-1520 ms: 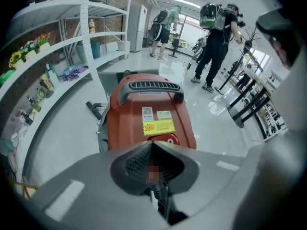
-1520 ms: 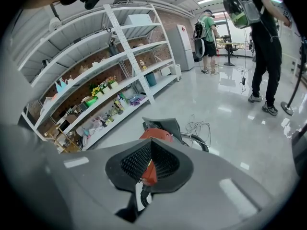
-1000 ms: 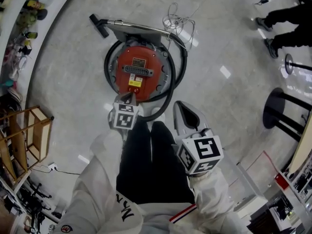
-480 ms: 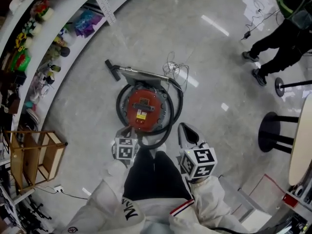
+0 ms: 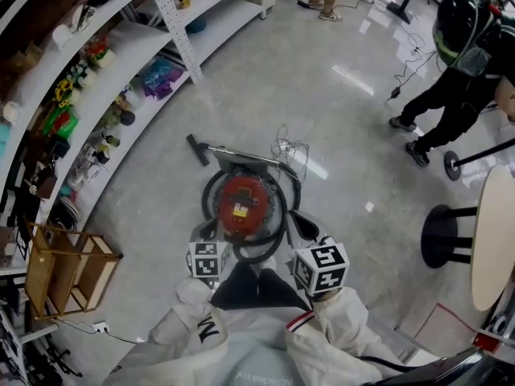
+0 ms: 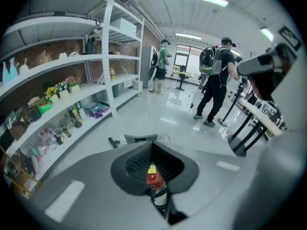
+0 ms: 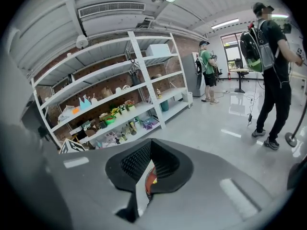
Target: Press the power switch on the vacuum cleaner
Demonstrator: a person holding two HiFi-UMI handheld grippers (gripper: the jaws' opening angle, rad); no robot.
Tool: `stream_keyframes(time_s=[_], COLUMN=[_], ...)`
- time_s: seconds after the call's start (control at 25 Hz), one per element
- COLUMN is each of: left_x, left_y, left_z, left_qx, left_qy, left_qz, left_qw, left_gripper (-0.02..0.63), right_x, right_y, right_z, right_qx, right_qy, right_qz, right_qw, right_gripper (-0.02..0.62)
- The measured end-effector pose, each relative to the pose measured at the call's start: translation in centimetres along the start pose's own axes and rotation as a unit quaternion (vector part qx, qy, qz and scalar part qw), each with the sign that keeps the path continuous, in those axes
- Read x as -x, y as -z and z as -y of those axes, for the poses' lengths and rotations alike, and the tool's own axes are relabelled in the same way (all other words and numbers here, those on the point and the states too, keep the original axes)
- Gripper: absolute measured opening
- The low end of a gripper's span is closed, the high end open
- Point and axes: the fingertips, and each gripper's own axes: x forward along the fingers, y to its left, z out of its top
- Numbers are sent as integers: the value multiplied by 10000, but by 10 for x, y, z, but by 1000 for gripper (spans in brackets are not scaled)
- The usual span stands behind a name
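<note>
The vacuum cleaner point(image 5: 244, 206) stands on the floor just above the middle of the head view. It is a round red drum with a black hose point(image 5: 268, 248) looped around it and its metal tube and nozzle point(image 5: 198, 149) lying on the far side. We cannot make out the switch itself; it is too small among the labels on the red top.

Both grippers sit low in the frame, well apart from the drum. The left gripper point(image 5: 208, 238) has its jaws pressed together with nothing between them, and so has the right gripper point(image 5: 298, 218). Through each narrow gap we see only a sliver of the red top.

To press well, we judge that we should keep one gripper closed, so its tips make a single blunt point. We would then lower it toward the top, find the switch, and push straight down without touching the hose. The shelves point(image 5: 105, 95) at upper left and the person point(image 5: 455, 71) at upper right are clear of us.
</note>
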Motion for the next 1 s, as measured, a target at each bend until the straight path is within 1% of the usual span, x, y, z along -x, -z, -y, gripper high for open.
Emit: stream_keyframes(time_s=[0.12, 0.32, 0.56, 0.88, 1.0], left_x=[22, 50, 72, 88, 91], left_y=[-25, -48, -69, -88, -93], left_z=[-2, -4, 2, 8, 11], left_qx=[-39, -86, -186, -198, -199], left_qy=[-70, -196, -183, -243, -282], left_qz=[306, 571, 870, 1228, 1325], left_qw=[9995, 9981, 9959, 9919, 9906], left_gripper=[0, 0, 0, 0, 0], right_x=[9, 21, 37, 54, 55], right_y=[-15, -33, -53, -61, -62], right_z=[-13, -29, -33, -44, -43], right_qx=[70, 183, 319, 440, 454], right_qy=[-78, -174, -164, -270, -312], right_qz=[114, 245, 513, 739, 802], right_qw=[9999, 9994, 9980, 9959, 9953], right_gripper=[2, 0, 1, 2, 2])
